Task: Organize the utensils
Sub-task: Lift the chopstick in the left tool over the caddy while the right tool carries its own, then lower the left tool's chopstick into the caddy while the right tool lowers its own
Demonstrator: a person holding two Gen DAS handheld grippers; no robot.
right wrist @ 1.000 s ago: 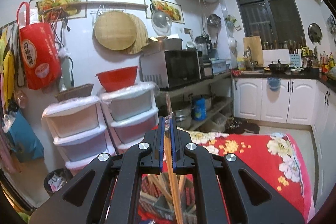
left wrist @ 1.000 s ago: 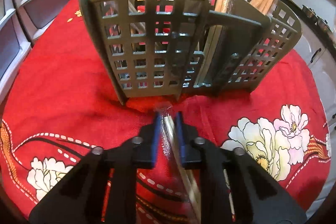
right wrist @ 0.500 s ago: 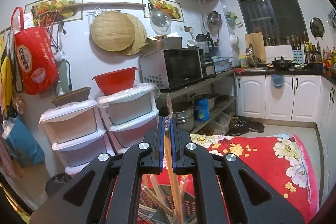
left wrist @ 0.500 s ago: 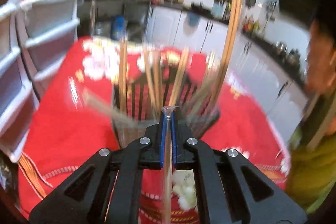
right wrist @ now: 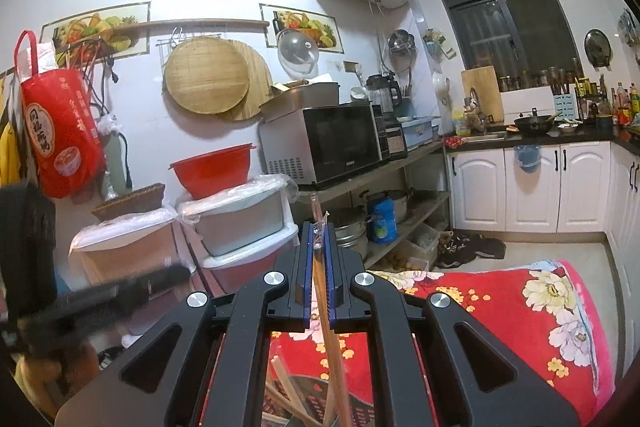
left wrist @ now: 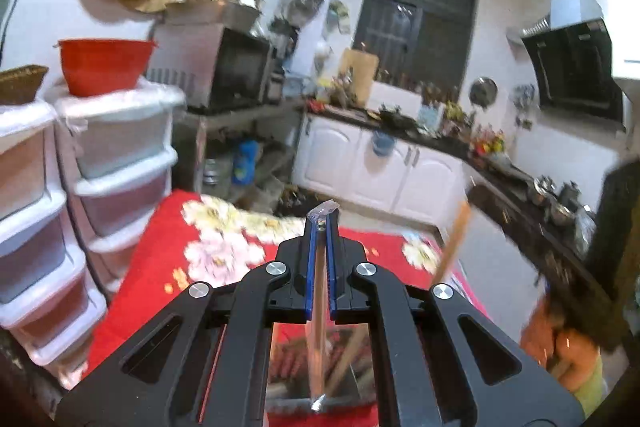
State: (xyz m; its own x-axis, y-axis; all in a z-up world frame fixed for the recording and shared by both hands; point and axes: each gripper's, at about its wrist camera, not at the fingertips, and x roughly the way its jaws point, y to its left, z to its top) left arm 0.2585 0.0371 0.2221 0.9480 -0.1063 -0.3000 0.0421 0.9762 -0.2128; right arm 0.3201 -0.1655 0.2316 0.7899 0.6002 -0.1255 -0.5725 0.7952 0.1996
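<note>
My left gripper point(left wrist: 320, 223) is shut on a pair of wooden chopsticks in a clear plastic sleeve point(left wrist: 318, 327), which hangs down between the fingers. Below it, blurred, is the grey slotted utensil basket point(left wrist: 312, 399) with other chopsticks standing in it. My right gripper point(right wrist: 318, 231) is shut on another sleeved pair of chopsticks point(right wrist: 332, 339), whose lower end slants down into the basket point(right wrist: 304, 399). That pair's top also shows in the left wrist view as a tan stick point(left wrist: 454, 247). The left gripper's black body point(right wrist: 100, 299) appears blurred at the left of the right wrist view.
The basket stands on a table with a red flowered cloth point(right wrist: 540, 307). Stacked plastic drawers point(left wrist: 120, 163) topped by a red bowl point(left wrist: 104, 65) stand to the left, with a microwave shelf point(right wrist: 340, 143) and white cabinets point(right wrist: 540, 187) behind. A person point(left wrist: 568, 347) is at the lower right.
The left gripper closed on the sleeved chopsticks lying on the cloth and lifted them well above the basket, tilting up toward the kitchen. The right gripper drifted slightly sideways, still gripping its pair.
</note>
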